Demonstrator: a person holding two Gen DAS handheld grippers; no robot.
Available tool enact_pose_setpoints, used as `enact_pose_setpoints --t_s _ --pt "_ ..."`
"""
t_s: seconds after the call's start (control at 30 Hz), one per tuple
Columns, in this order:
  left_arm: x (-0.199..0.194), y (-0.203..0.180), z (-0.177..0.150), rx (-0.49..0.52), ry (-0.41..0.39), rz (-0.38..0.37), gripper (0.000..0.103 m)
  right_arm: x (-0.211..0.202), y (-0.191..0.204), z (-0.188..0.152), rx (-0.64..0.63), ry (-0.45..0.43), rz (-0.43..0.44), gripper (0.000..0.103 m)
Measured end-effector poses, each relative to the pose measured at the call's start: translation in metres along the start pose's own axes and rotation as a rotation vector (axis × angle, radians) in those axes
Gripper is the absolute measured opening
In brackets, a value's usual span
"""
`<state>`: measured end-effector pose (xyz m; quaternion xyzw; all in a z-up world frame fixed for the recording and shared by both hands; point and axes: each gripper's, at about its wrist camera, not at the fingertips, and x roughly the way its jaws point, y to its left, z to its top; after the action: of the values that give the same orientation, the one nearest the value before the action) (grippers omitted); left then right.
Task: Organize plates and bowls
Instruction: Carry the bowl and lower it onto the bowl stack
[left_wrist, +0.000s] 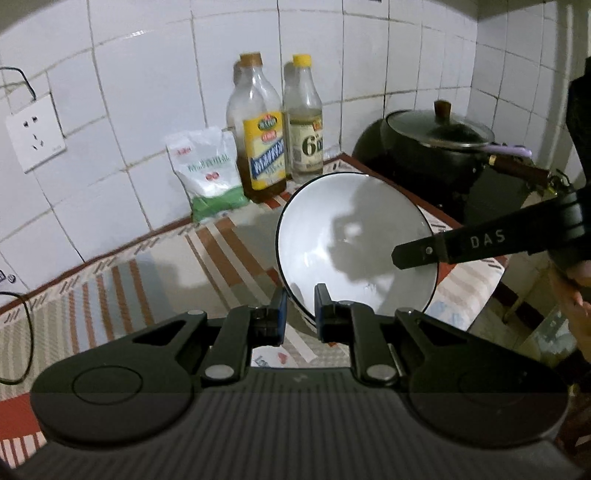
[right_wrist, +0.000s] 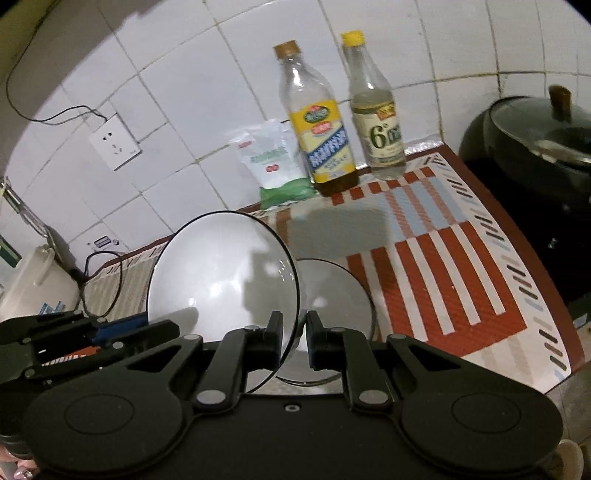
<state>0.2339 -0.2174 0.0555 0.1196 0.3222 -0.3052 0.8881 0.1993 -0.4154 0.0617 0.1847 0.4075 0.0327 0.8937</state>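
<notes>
A white bowl with a thin black rim (left_wrist: 354, 240) is held tilted above the striped counter mat. My left gripper (left_wrist: 300, 314) is shut on its near rim. In the right wrist view the same bowl (right_wrist: 221, 273) stands tilted, and my right gripper (right_wrist: 293, 332) is shut on its right rim. A second white bowl (right_wrist: 336, 295) sits on the mat just behind and to the right of it. The right gripper's finger (left_wrist: 417, 253) reaches over the bowl's far rim in the left wrist view. The left gripper (right_wrist: 110, 328) shows at the lower left.
Two bottles (right_wrist: 321, 122) (right_wrist: 376, 107) and a white and green bag (right_wrist: 273, 162) stand against the tiled wall. A black lidded pot (left_wrist: 436, 144) sits on the stove at the right. A wall socket (left_wrist: 35, 133) and cable are at the left. A white appliance (right_wrist: 33, 280) stands at the far left.
</notes>
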Motion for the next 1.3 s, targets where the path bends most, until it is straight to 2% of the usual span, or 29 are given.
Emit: enact_pose_setpoints --t_s 0.4,0.63,0.8,0.93,1.03,1.1,1.17,1.23,1.3 --pt "0.046 -0.010 0.001 -0.003 0.059 -0.010 0.013 0.032 -0.020 -0.009 -0.087 0.001 -0.086 0.017" --pt "0.058 -0.014 0.002 -0.002 0.092 -0.004 0.013 0.043 -0.004 -0.020 -0.277 -0.027 -0.201 0.020" --pt "0.063 -0.011 -0.001 -0.012 0.096 0.005 0.014 0.049 0.002 -0.029 -0.377 -0.068 -0.231 0.026" --pt "0.066 -0.010 -0.003 -0.017 0.077 0.013 0.014 0.046 -0.003 -0.034 -0.393 -0.108 -0.187 0.035" --pt "0.065 -0.013 -0.010 -0.015 0.032 0.019 0.017 0.042 -0.009 -0.040 -0.380 -0.156 -0.129 0.047" --pt "0.064 -0.016 -0.015 0.000 0.001 0.026 0.021 0.035 -0.012 -0.046 -0.380 -0.202 -0.089 0.056" --pt "0.064 -0.017 -0.021 -0.011 -0.015 0.015 0.035 0.027 -0.016 -0.054 -0.384 -0.255 -0.062 0.062" --pt "0.062 -0.014 -0.027 -0.046 -0.035 -0.012 0.043 0.018 -0.019 -0.061 -0.392 -0.297 -0.042 0.066" --pt "0.057 -0.012 -0.035 -0.059 -0.075 -0.048 0.046 0.009 -0.022 -0.069 -0.407 -0.329 -0.013 0.072"
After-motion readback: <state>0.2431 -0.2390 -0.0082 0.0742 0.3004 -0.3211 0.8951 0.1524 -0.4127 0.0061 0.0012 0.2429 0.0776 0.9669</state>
